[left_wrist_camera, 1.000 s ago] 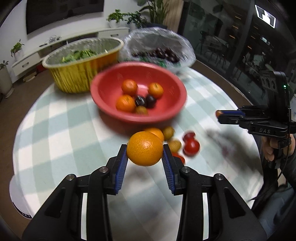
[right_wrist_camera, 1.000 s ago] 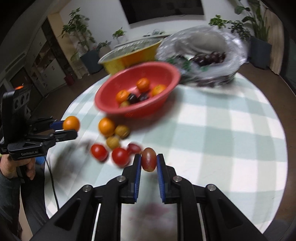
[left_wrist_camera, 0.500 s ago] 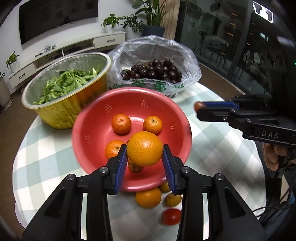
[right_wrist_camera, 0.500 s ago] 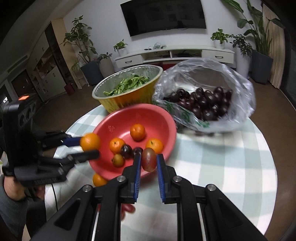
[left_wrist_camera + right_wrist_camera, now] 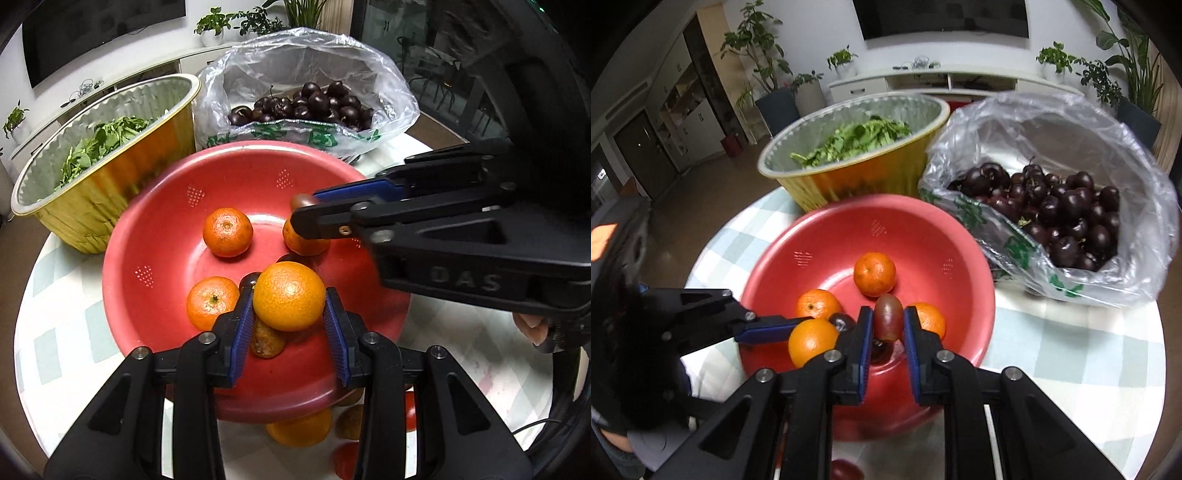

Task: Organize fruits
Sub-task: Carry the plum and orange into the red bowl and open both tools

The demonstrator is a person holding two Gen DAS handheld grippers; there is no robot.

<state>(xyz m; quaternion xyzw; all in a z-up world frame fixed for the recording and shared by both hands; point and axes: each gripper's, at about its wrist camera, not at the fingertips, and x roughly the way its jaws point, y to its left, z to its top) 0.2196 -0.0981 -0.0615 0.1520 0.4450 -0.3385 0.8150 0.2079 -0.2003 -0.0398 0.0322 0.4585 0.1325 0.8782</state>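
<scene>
an orange (image 5: 289, 301) is clamped between the blue pads of the left hand-held gripper (image 5: 290, 325), over the near side of a red bowl (image 5: 159, 236). the right hand-held gripper (image 5: 886, 334) is clamped on a small reddish tomato (image 5: 887, 321), also over the bowl. in the bowl lie three mandarins (image 5: 228, 232) and some dark fruits. behind it stand a gold foil tub (image 5: 110, 184) of greens and a plastic bag (image 5: 303, 85) of cherries (image 5: 306, 105), all on the checked tabletop (image 5: 1089, 350). more fruit lies on the tabletop near the bowl's front rim.
</scene>
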